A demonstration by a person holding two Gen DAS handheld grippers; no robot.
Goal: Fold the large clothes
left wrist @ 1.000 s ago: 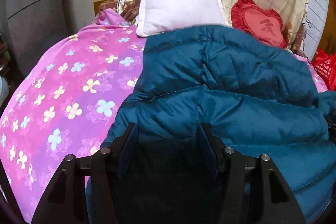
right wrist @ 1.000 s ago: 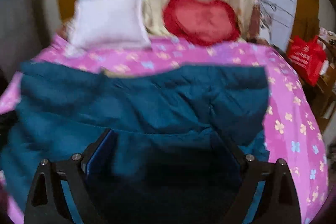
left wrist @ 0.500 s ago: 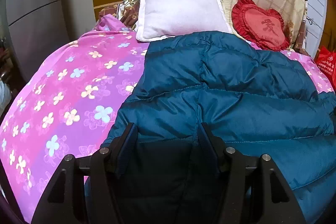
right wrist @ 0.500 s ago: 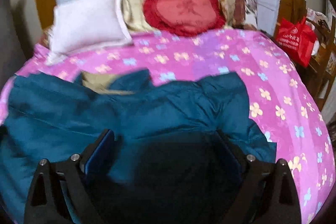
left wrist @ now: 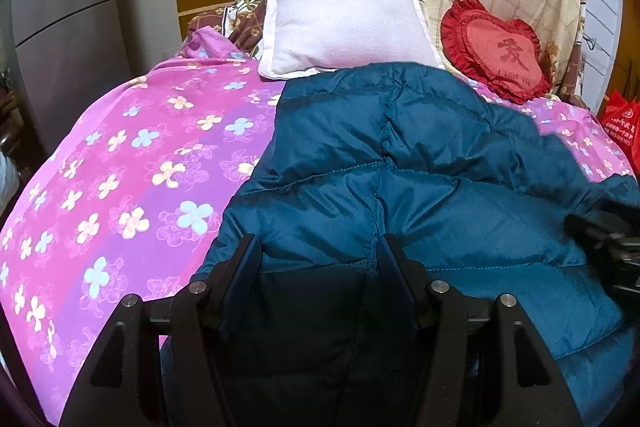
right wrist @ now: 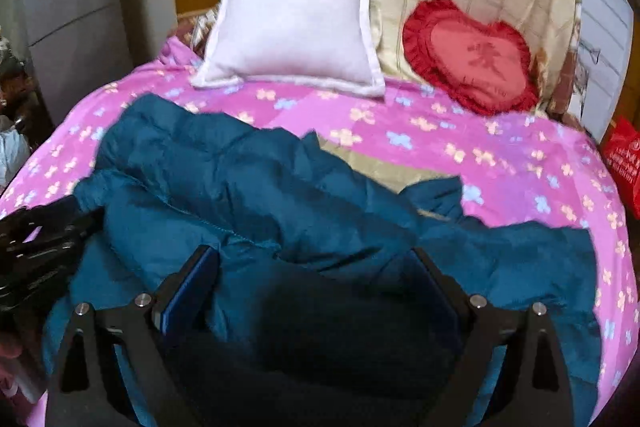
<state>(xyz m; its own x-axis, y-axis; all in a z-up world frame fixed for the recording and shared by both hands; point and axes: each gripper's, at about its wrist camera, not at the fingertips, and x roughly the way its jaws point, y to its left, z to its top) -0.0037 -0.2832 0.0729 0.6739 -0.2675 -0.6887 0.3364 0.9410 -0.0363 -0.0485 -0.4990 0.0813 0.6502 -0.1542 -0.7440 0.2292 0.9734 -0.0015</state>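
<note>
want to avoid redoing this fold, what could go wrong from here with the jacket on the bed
1. The puffy teal down jacket lies bunched and uneven, so slick fabric may spring back or crease crooked.
2. The left claw and right claw are close together over it and could collide.

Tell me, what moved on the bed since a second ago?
The right gripper dragged its side of the blue puffer jacket toward the left gripper, bunching it and baring more pink flowered bedspread plus a beige lining patch. The left side stayed put, and so did the white pillow and red heart cushion.
</note>
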